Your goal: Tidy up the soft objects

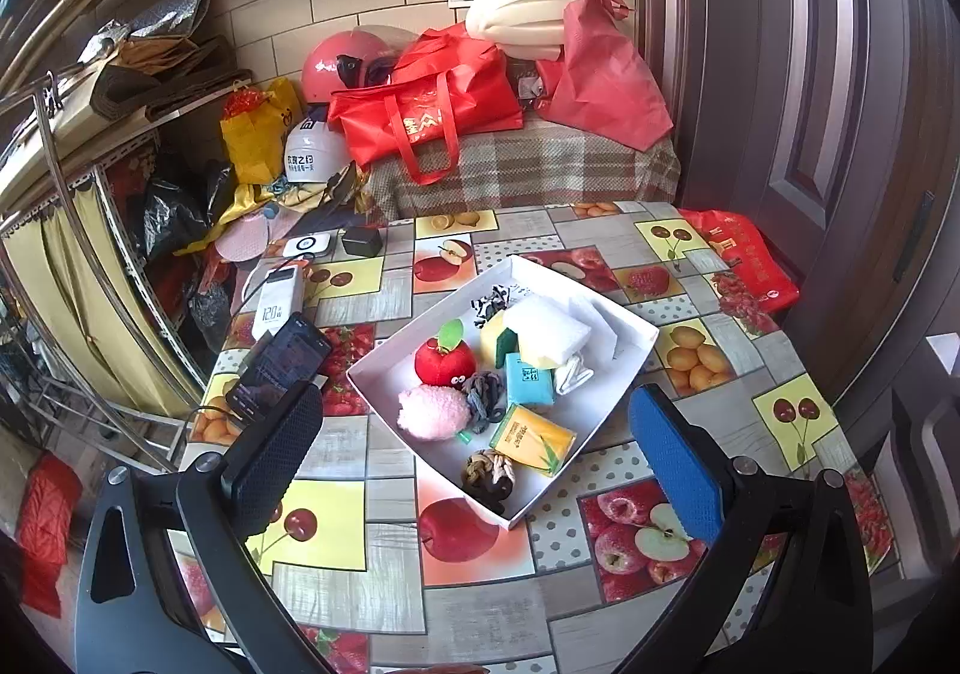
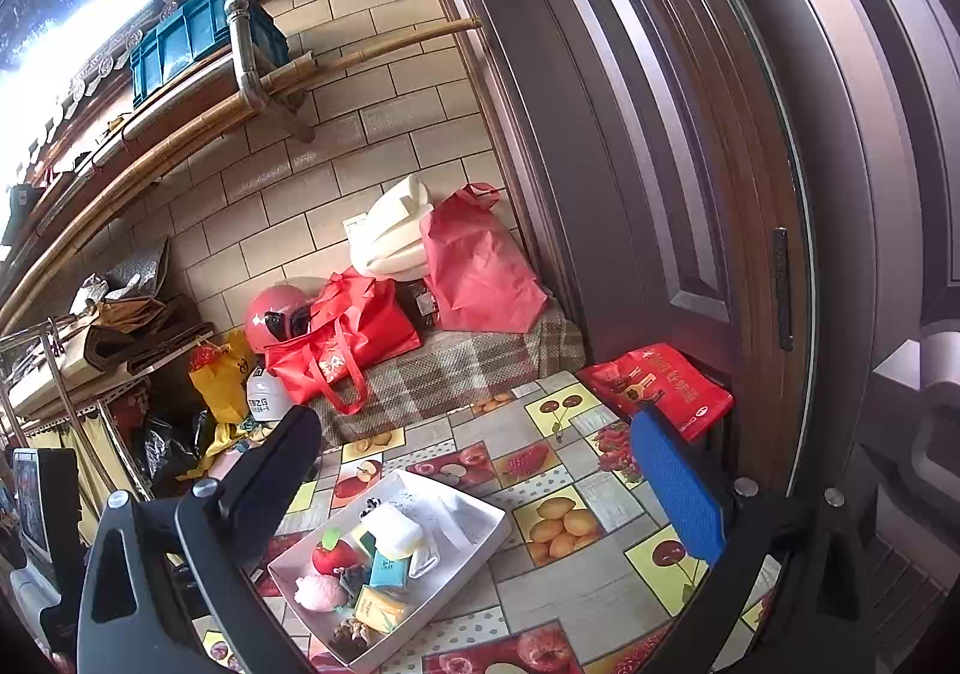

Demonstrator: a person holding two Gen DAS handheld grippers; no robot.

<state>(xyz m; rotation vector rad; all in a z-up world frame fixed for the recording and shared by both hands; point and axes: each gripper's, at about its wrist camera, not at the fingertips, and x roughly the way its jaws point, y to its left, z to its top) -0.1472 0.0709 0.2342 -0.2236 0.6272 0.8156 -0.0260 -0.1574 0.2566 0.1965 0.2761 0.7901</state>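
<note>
Left wrist: white tray [image 1: 624, 359] crowded with soft toys, sponges.

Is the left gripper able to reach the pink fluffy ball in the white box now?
Probably yes: the left gripper is open and empty, and the pink fluffy ball lies uncovered near the white box's near corner.

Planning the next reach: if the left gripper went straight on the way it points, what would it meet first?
Probably the white tray, around the pink fluffy toy and grey knotted toy. The left gripper is open and empty; depth is unclear.
</note>
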